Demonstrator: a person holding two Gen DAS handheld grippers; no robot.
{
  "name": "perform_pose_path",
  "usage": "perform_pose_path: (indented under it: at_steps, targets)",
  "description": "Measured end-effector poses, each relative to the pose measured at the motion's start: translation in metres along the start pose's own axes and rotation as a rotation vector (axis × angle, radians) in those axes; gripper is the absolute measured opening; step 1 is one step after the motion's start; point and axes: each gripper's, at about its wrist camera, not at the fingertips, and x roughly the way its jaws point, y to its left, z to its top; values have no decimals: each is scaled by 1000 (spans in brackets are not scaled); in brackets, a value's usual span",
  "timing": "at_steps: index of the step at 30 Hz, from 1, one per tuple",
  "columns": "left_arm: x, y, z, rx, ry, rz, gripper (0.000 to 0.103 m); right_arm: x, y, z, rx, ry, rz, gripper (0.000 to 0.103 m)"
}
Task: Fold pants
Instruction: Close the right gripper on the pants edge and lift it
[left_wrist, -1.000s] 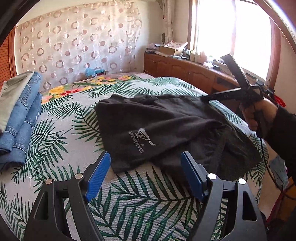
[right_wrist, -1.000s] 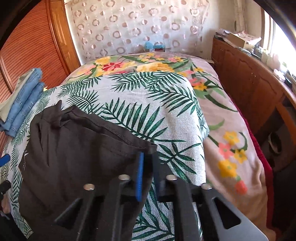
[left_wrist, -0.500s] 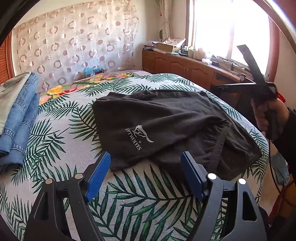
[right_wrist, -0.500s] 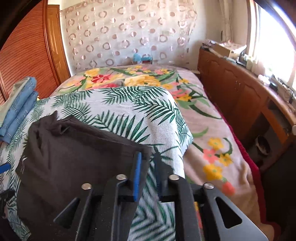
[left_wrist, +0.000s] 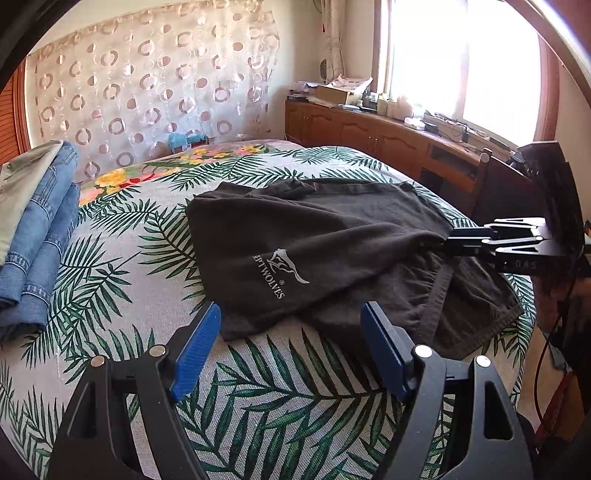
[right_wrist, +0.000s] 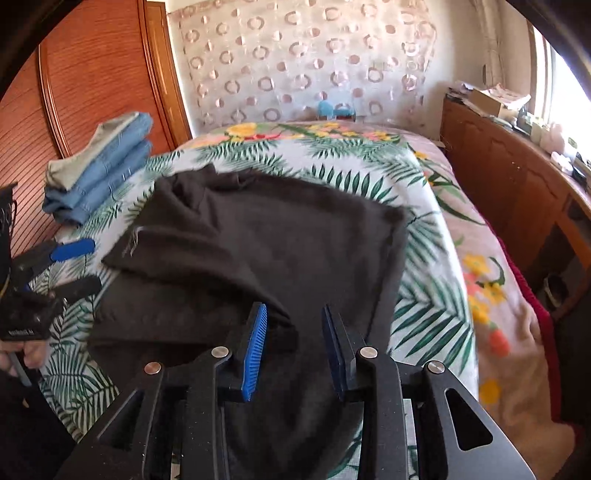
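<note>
Black pants (left_wrist: 295, 236) with a white logo lie folded over on the palm-leaf bedspread (left_wrist: 122, 258). My left gripper (left_wrist: 291, 347) hangs open just short of their near edge, with nothing between its blue pads. In the right wrist view the pants (right_wrist: 258, 240) fill the middle. My right gripper (right_wrist: 293, 347) is low over them and its jaws are opening. The cloth lies under the gap and the pads do not press on it. From the left wrist view, the right gripper (left_wrist: 445, 245) has its tips at a ridge of the top layer. The left gripper (right_wrist: 70, 266) shows at the left edge.
A stack of folded jeans (left_wrist: 37, 229) sits at the bed's left side (right_wrist: 99, 177). A wooden cabinet (left_wrist: 369, 133) with clutter runs under the window on the right. A wooden wardrobe door (right_wrist: 92, 92) stands at the left. The bed drops off at the right (right_wrist: 517, 314).
The right gripper let go of the pants' far corner, came back and down over their middle, and its jaws spread apart. The left gripper stayed where it was.
</note>
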Motion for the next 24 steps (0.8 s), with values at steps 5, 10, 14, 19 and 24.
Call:
perform_pose_path:
  at_steps: [5,10,14,19,24]
  targets:
    - [1,0,0,-2,4,1,79,9,0,4,15,12,6,32]
    - [1,0,0,-2,3,0,79,8,7,4,7,16,57,21]
    - [0,0,0,-2,-4,1,79,-4,15,3,3,-25,96,7]
    - [-8,-2,-1,18,-36,15,79,-35,20,-2,23,-115,128,6]
    - [-22,-7,3,3,-59,-26,79,-60,21,-13,20,-154,133,5]
